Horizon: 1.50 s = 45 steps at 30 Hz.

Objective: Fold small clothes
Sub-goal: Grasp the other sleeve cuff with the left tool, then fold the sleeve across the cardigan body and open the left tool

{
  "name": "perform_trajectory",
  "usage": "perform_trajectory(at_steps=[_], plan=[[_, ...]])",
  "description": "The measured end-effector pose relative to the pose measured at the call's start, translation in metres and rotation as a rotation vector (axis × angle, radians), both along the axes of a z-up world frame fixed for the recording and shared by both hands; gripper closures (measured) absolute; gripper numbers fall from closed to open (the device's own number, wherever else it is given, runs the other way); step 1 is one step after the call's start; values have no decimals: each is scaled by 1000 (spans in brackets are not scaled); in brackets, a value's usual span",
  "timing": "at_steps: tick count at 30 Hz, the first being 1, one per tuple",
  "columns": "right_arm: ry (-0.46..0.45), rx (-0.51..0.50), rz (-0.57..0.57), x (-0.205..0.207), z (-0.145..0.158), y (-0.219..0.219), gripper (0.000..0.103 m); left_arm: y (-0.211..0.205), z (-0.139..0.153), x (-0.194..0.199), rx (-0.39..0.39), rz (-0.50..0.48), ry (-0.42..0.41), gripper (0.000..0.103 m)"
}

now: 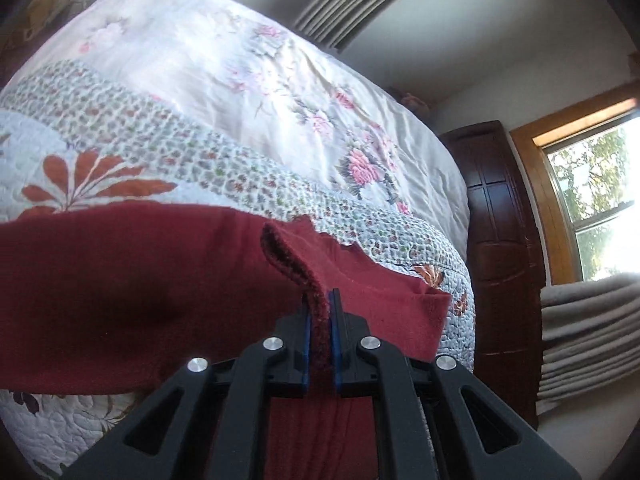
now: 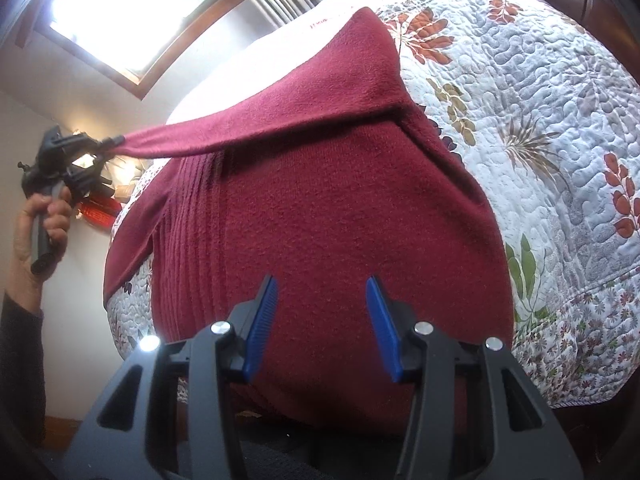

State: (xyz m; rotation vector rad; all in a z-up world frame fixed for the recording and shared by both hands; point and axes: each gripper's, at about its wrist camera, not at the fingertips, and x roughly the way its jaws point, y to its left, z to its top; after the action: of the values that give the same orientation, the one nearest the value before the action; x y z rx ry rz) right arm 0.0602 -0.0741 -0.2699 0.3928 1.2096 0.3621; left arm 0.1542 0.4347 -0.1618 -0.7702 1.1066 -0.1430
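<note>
Sweater (image 2: 320,200), dark red, lying spread on quilt (image 2: 540,140) at bed edge, one sleeve (image 2: 192,142) being stretched taut off to the side. Left gripper (image 1: 319,316) pinching sleeve end (image 1: 292,264) tight between blue pads (image 1: 334,320), hand (image 2: 38,224) gripping its handle. Right gripper (image 2: 322,312) hovering over sweater body with jaws spread wide, clasping nothing.

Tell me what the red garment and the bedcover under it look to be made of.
Red garment: looks like a soft knit or fleece, matte and fuzzy, with ribbed lines along one side. Bedcover: looks like quilted cotton, puffy stitched swirls over a printed leaf pattern.
</note>
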Motion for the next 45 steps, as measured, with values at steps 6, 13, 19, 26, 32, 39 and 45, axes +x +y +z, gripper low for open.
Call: perform_trajectory(at_steps=[6,13,19,26,32,39,45], plan=[[-7,-8,-3,-2,4,0,56,6,-25,-4,-22,17,18,96],[1,-15,-19,-2,3,-7,56,19,-52,-12,8,3,47,95],[-4,-25,1,0,5,-4,56,26,-96,-21,8,5,109,95],[1,-31,1,3,6,-1,56,25,-103,-23,0,-5,93,93],[7,-33,-2,1,5,0,56,27,-102,-18,-5,10,85,82],[5,-29,-10,0,6,-1,56,23,-84,-21,54,6,37,96],[3,-31,4,0,6,2,56,26,-96,-22,60,33,82,87]])
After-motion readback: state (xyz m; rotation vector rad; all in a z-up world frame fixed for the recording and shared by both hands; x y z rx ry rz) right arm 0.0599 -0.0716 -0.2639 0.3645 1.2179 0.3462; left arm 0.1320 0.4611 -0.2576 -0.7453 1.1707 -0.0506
